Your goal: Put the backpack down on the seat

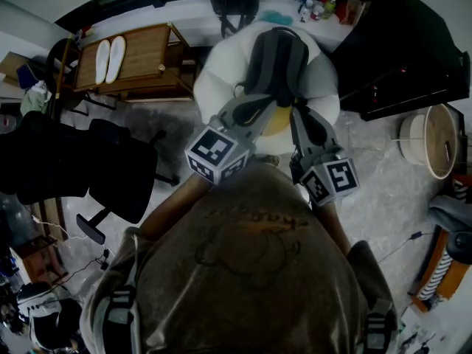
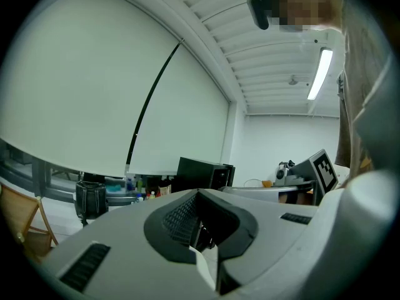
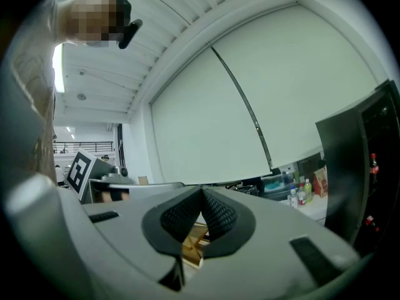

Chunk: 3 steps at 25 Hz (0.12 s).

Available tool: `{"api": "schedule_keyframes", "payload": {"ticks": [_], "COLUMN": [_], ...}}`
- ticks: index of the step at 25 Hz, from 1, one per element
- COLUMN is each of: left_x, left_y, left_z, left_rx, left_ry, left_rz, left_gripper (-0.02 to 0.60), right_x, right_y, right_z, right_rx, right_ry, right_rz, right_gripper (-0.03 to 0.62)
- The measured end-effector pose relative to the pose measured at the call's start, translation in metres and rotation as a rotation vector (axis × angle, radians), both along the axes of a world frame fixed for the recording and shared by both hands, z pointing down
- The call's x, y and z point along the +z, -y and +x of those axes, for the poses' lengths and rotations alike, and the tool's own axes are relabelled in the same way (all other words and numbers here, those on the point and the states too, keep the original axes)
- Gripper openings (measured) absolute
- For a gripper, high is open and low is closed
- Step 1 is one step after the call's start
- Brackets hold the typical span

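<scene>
The grey and black backpack point(image 1: 276, 63) lies on the round white seat point(image 1: 218, 74) at the top middle of the head view. My left gripper point(image 1: 264, 109) and right gripper point(image 1: 298, 115) are held side by side in front of the person's chest, on the near side of the seat. Both tilt upward, toward the window blind and ceiling. The left gripper's point(image 2: 197, 197) jaws are shut with nothing between them. Those of the right gripper point(image 3: 201, 194) are also shut and empty. Neither gripper holds the backpack.
A wooden table point(image 1: 147, 46) with two white slippers stands at the left of the seat. A black office chair point(image 1: 118, 175) is at the near left. A black cabinet point(image 1: 413, 50) and a round basket point(image 1: 436, 140) stand at the right. Bottles point(image 1: 313, 7) line the window sill.
</scene>
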<state>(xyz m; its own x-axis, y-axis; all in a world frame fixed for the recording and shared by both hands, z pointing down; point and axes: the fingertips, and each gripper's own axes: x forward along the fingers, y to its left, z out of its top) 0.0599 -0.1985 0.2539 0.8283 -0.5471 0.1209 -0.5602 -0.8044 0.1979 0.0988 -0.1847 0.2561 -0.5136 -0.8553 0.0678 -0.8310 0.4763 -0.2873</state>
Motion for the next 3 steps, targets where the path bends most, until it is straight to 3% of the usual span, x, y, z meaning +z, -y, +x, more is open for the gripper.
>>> {"api": "schedule_keyframes", "payload": {"ticks": [3], "left_x": [0.0023], "left_y": [0.0053], "left_z": [0.0093], "left_rx": [0.006], "left_ry": [0.009], "left_rz": [0.003], "left_gripper": [0.0], "right_x": [0.0024], "right_y": [0.0079], "right_z": [0.0115], "right_rx": [0.007], "right_ry": [0.0], "right_rz": [0.0], "right_gripper": [-0.002]}}
